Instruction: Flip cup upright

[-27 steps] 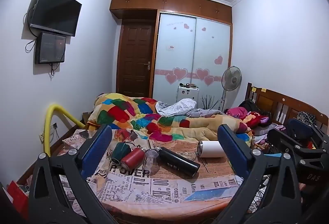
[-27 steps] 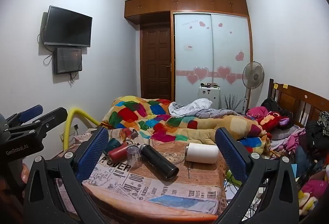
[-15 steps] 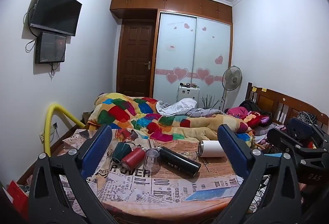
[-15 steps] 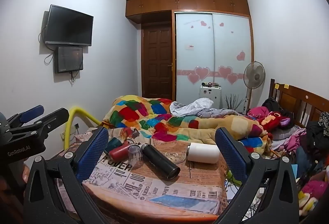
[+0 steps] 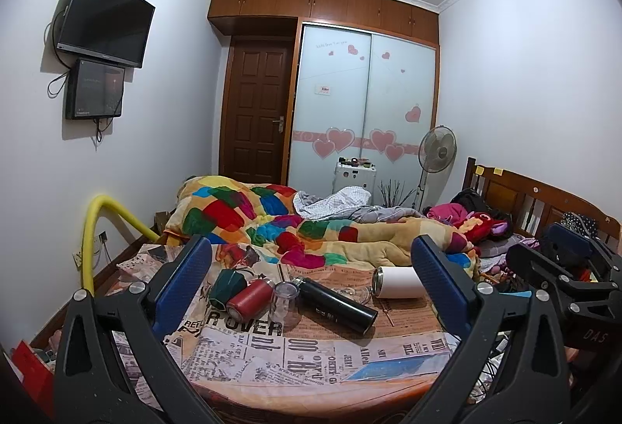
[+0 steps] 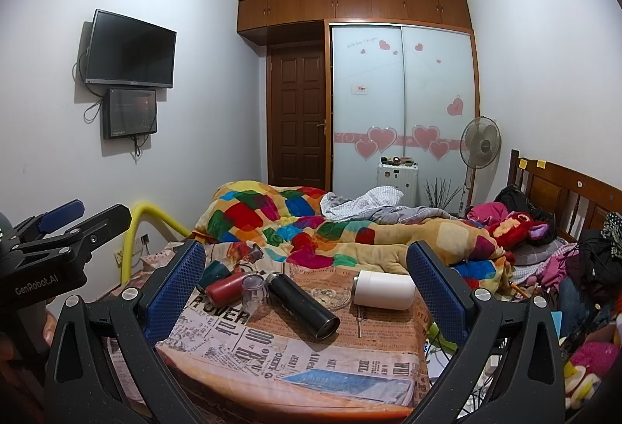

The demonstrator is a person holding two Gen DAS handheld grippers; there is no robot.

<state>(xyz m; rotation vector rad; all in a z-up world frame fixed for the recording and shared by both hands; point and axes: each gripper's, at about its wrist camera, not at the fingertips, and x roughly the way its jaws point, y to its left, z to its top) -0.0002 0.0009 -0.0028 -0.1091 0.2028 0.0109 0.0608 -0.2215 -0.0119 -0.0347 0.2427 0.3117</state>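
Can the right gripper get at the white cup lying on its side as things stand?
Probably yes. The right gripper is open and empty, and the white cup lies apart from the black bottle, with bare newspaper-print cloth in front of it.

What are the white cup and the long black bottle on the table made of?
White cup: probably painted metal, with a matte coat and a silvery rim showing in the left view. Black bottle: likely coated steel, with a dull sheen and a metallic end. Neither is certain.
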